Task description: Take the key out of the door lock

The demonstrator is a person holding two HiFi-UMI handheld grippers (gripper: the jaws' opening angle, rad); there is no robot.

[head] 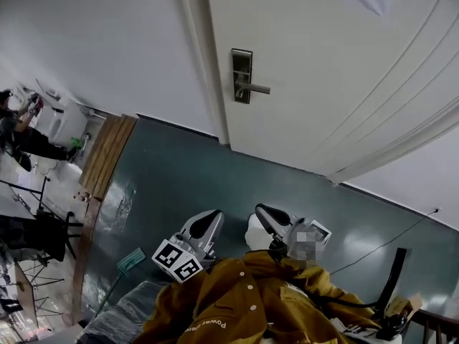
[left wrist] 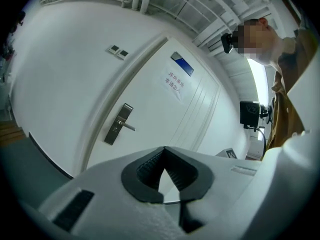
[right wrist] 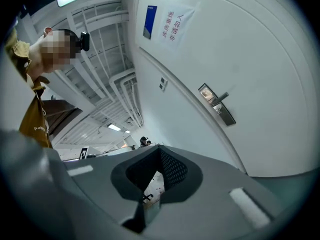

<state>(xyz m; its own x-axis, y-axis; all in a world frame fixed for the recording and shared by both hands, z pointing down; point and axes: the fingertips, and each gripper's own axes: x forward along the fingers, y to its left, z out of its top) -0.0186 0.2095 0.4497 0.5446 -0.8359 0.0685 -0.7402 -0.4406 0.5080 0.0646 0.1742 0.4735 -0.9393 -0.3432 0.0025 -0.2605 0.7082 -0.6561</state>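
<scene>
A: We note the lock (head: 242, 75) on the door (head: 323, 84), close to its edge, with the lever (head: 257, 88) pointing away from that edge. We cannot make out the key at this range.
B: And our grippers?
A: We hold both low over the floor (head: 179, 185), well apart from the door. Our left gripper (left wrist: 164, 150) has its jaws closed tip to tip, nothing between. Our right gripper (right wrist: 159, 149) is the same, closed and empty
</scene>
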